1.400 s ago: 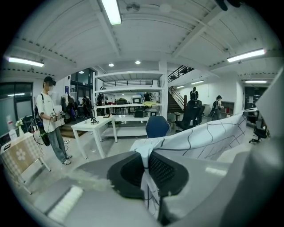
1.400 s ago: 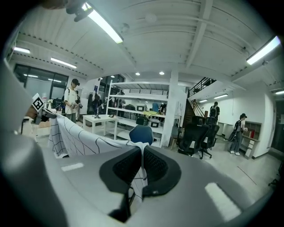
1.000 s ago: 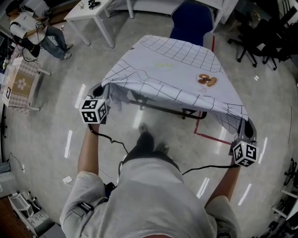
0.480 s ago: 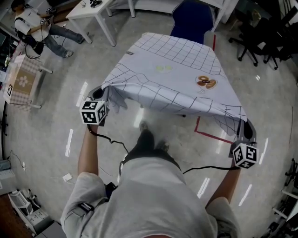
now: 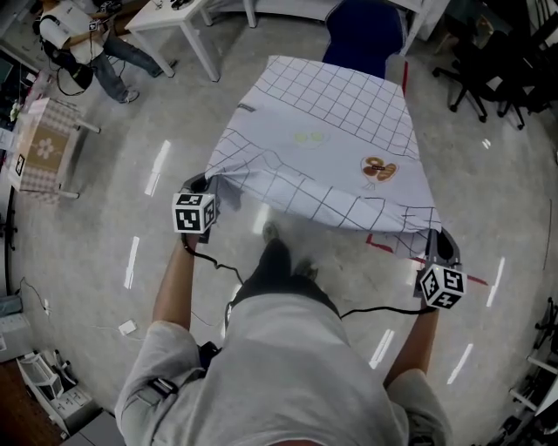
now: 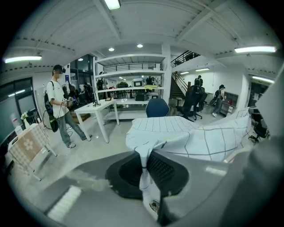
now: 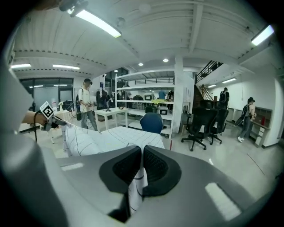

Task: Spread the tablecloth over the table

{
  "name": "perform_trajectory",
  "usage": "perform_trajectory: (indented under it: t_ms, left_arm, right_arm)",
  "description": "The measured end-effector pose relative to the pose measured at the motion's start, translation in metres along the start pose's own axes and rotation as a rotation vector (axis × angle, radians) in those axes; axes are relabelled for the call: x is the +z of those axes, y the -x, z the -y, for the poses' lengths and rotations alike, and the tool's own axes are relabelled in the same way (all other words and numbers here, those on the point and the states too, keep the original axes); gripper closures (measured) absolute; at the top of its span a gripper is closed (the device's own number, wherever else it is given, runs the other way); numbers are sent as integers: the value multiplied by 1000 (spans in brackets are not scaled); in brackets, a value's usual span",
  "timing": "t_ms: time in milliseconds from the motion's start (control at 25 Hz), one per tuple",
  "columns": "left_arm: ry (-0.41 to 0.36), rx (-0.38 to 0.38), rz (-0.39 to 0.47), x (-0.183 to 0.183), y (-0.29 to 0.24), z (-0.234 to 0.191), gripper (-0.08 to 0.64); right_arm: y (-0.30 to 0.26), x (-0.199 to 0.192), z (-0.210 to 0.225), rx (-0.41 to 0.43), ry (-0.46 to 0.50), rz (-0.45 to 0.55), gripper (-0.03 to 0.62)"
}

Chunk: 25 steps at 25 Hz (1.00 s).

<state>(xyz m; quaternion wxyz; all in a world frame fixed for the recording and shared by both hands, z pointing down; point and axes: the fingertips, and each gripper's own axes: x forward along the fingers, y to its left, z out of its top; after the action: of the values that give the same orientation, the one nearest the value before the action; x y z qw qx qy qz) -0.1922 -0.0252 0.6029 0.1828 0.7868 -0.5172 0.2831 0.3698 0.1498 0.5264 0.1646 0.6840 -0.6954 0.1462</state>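
Note:
A white tablecloth (image 5: 327, 131) with a thin dark grid and a brown print near its right side lies draped over the table, whose top is hidden under it. My left gripper (image 5: 206, 185) is shut on the cloth's near left corner, and my right gripper (image 5: 438, 242) is shut on the near right corner. The near edge sags between them above the floor. In the left gripper view the tablecloth (image 6: 195, 135) runs pinched between the black pads (image 6: 162, 170). The right gripper view shows the tablecloth (image 7: 115, 135) squeezed between both pads (image 7: 155, 170).
A blue chair (image 5: 364, 35) stands at the table's far end. A white desk (image 5: 187, 22) and a person (image 5: 83, 35) are at the far left, a small cloth-covered table (image 5: 39, 148) at the left edge. Black office chairs (image 5: 488, 61) stand far right. Red tape (image 5: 388, 244) marks the floor.
Both grippers have sunk and moved toward the table with the corners held. The cloth's near edge has come down and the cloth lies flatter on the table.

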Motion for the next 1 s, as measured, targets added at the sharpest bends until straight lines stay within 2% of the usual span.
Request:
perform_trajectory:
  t_ms: [160, 280, 400, 440, 520, 600, 760, 960, 1000]
  left_arm:
    - [10, -1, -52, -24, -13, 9, 535]
    - [11, -4, -65, -30, -17, 11, 535]
    - [44, -49, -84, -40, -20, 15, 534]
    - [58, -75, -95, -46, -20, 18, 526]
    - [65, -111, -130, -60, -19, 23, 449]
    - [49, -122, -170, -73, -17, 26, 409]
    - [44, -108, -192, -84, -16, 24, 407]
    - [80, -82, -163, -81, -7, 16, 407]
    - [82, -80, -153, -79, -6, 17, 407]
  right_arm:
    - [-16, -14, -17, 42, 45, -49, 581]
    - [-20, -20, -20, 56, 42, -62, 581]
    - [-22, -35, -17, 44, 24, -100, 576]
    - [-22, -41, -17, 40, 29, -118, 556]
    - [-24, -52, -19, 44, 42, -151, 514]
    - [-27, -61, -22, 56, 43, -180, 436]
    - [-36, -69, -29, 78, 60, -213, 414]
    - [-30, -84, -43, 123, 107, -268, 398]
    - [-27, -88, -46, 128, 117, -283, 371]
